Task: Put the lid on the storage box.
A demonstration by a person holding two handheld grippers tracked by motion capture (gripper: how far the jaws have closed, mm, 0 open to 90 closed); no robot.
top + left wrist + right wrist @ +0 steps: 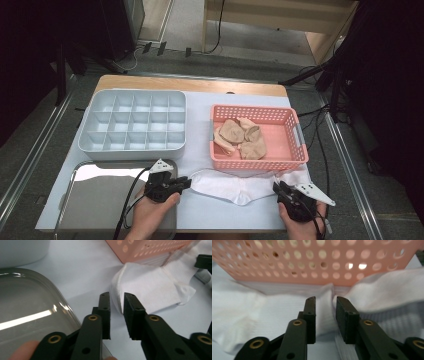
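A white sock (225, 186) lies flat on the table in front of the pink basket (257, 162). My left gripper (189, 183) is at the sock's left end. In the left gripper view its jaws stand narrowly apart (117, 295), with the sock's (155, 287) edge between their tips and bare table farther back in the gap. My right gripper (276, 187) is at the sock's right end. In the right gripper view a raised fold of the sock (244, 312) fills the gap between the jaws (325, 298), just short of the basket wall (312, 260).
Beige socks (242, 137) lie inside the pink basket. A pale divided organiser tray (132, 150) sits at the back left. A shiny metal tray (100, 200) lies at the front left, under my left hand. Table edges run close to both hands.
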